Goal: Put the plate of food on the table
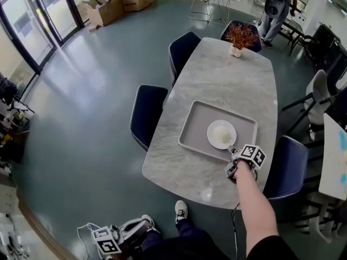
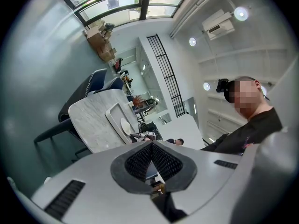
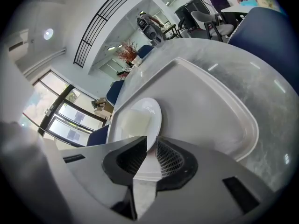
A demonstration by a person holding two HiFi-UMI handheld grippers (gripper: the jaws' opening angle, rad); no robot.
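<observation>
A view from above onto a long pale marble worktop (image 1: pixel 217 75) with dark blue chairs (image 1: pixel 147 112) round it and a small potted plant with reddish leaves (image 1: pixel 239 37) at its far end. Near the person's end of the worktop sits a grey rectangular tray (image 1: pixel 195 126), and in the tray rests a round white plate (image 1: pixel 222 135) holding a pale, flat portion of food (image 3: pixel 132 122). The task looks to be at its start: the plate has been gripped but lies flat in the tray, so lifting it out and setting it on the bare marble is still to do. The right claw (image 1: pixel 234 155), on an outstretched arm, is at the plate's near edge, its two jaws closed on that rim, with the rest of the plate extending away from it. The left claw (image 1: pixel 130 231) hangs low beside the person's leg, well apart from the worktop, jaws pressed together with nothing between them.
</observation>
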